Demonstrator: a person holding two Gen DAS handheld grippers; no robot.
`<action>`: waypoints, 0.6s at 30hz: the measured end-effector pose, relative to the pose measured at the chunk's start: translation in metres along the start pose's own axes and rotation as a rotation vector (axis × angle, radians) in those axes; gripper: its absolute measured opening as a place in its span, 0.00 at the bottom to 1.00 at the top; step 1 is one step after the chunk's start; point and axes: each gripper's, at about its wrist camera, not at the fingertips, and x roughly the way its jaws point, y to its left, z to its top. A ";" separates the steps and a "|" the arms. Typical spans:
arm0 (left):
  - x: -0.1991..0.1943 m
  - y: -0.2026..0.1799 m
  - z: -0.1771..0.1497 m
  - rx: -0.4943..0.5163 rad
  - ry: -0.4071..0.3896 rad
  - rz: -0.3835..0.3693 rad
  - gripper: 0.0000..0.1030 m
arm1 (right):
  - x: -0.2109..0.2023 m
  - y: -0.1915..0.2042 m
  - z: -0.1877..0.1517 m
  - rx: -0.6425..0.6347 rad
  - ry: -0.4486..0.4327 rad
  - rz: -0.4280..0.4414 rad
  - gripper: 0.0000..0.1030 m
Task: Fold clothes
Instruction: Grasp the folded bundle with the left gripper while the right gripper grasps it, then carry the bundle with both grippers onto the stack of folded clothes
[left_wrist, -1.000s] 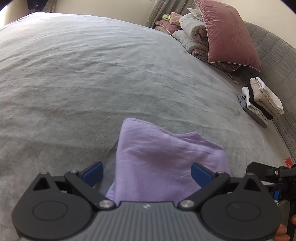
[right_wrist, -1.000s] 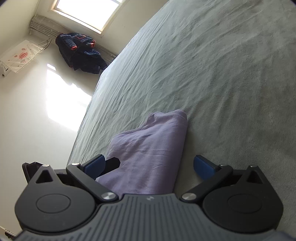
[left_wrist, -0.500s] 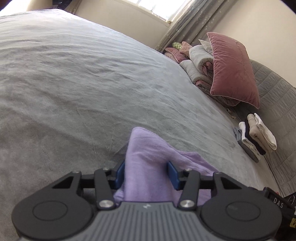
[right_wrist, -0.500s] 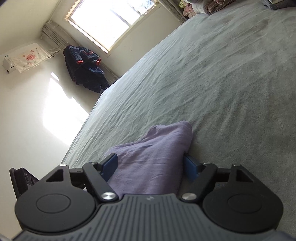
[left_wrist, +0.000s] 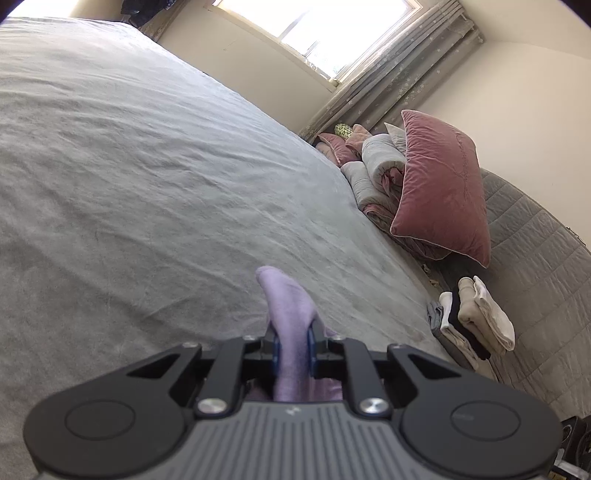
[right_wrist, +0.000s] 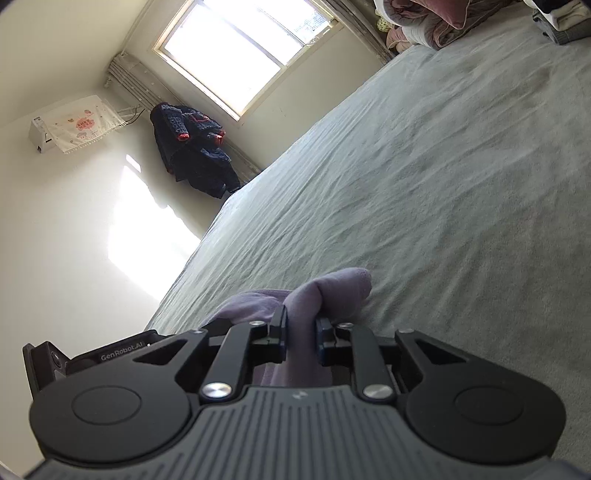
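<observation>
A lilac garment (left_wrist: 286, 302) lies bunched at the near edge of the grey bed (left_wrist: 147, 184). My left gripper (left_wrist: 292, 341) is closing on one end of it, and its blue pads pinch a raised ridge of the cloth. In the right wrist view the same lilac garment (right_wrist: 332, 291) bulges up between the closing jaws of my right gripper (right_wrist: 301, 334), whose pads press on its folded end. Most of the cloth is hidden under both gripper bodies.
A pink pillow (left_wrist: 443, 188) and rolled quilts (left_wrist: 373, 166) lean at the headboard (left_wrist: 535, 258). Folded clothes (left_wrist: 469, 321) are stacked beside it. A dark jacket (right_wrist: 192, 147) hangs near the window (right_wrist: 236, 55). The other gripper (right_wrist: 48, 362) shows at the lower left.
Both grippers went from wide open around the lilac garment to pinched on it. Both wrists rolled and tipped upward, so the window and walls came into view.
</observation>
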 end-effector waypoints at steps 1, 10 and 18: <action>0.003 -0.006 -0.001 -0.006 -0.006 -0.005 0.13 | -0.005 0.000 0.004 -0.011 -0.011 0.000 0.18; 0.037 -0.073 -0.014 -0.038 -0.020 -0.084 0.12 | -0.055 -0.030 0.051 -0.050 -0.132 -0.041 0.17; 0.077 -0.151 -0.027 0.018 0.009 -0.151 0.12 | -0.095 -0.063 0.094 -0.053 -0.232 -0.082 0.16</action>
